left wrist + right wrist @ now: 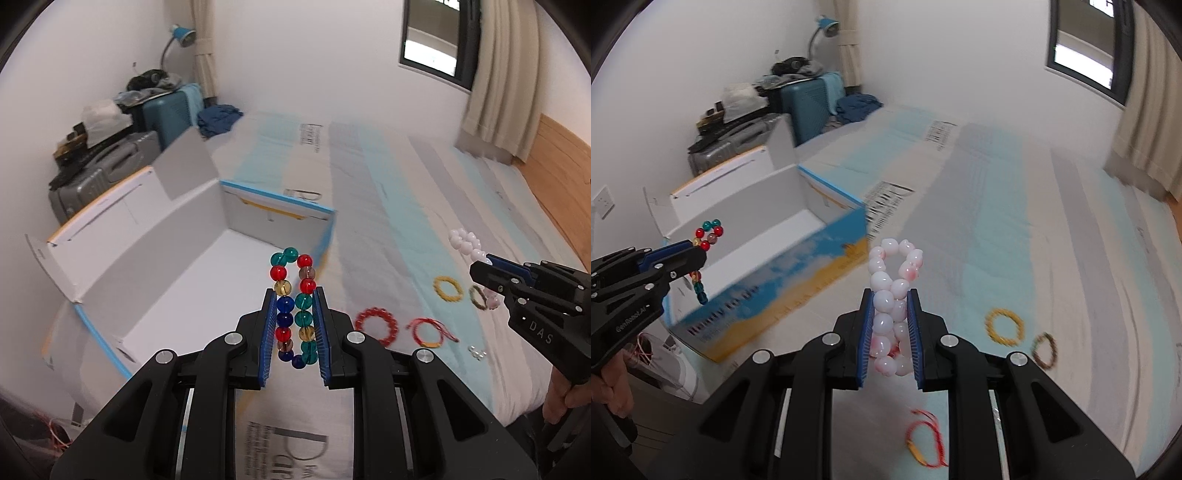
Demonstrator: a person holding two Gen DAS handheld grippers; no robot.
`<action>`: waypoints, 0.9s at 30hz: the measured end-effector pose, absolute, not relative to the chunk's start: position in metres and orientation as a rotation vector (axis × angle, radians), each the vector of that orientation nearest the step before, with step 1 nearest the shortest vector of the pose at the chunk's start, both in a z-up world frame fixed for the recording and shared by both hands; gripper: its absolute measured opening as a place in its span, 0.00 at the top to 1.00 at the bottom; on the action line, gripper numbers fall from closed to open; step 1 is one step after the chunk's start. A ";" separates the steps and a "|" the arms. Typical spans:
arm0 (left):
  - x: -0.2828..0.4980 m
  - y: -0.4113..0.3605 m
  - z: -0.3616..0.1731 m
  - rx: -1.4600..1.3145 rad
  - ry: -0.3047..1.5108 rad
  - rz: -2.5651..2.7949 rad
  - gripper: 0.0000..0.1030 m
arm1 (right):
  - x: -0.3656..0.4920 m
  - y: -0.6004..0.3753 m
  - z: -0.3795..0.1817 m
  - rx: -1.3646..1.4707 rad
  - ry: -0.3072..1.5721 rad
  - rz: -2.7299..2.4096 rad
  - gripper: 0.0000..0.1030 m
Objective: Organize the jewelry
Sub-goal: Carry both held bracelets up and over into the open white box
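The left gripper (294, 295) pinched a multicoloured bead bracelet (294, 310) at frame centre; the right gripper (890, 295) pinched a white bead bracelet (892, 310). Motion blurred the box (768, 280). Only the left view showed the red bracelet (376, 326).

Bed (424, 192) with a striped grey, white and pale-blue cover. Lying on it: open white cardboard box (177, 266) near the left edge; yellow (448, 290), red bead (376, 326), red cord (428, 332) and brown-green (1044, 350) bracelets toward the right.
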State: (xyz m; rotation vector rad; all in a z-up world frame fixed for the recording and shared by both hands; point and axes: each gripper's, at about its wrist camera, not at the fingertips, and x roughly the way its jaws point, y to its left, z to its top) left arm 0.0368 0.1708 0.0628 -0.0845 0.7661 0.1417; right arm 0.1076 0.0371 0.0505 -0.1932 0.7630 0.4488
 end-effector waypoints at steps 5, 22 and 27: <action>0.038 0.205 0.070 -0.099 0.760 0.187 0.82 | 0.117 0.080 0.057 -0.226 0.752 0.509 0.84; 0.059 0.295 0.056 -0.156 0.818 0.268 0.82 | 0.149 0.203 0.036 -0.329 0.794 0.678 0.84; 0.071 0.309 0.041 -0.167 0.865 0.261 0.82 | 0.162 0.224 0.020 -0.385 0.835 0.714 0.84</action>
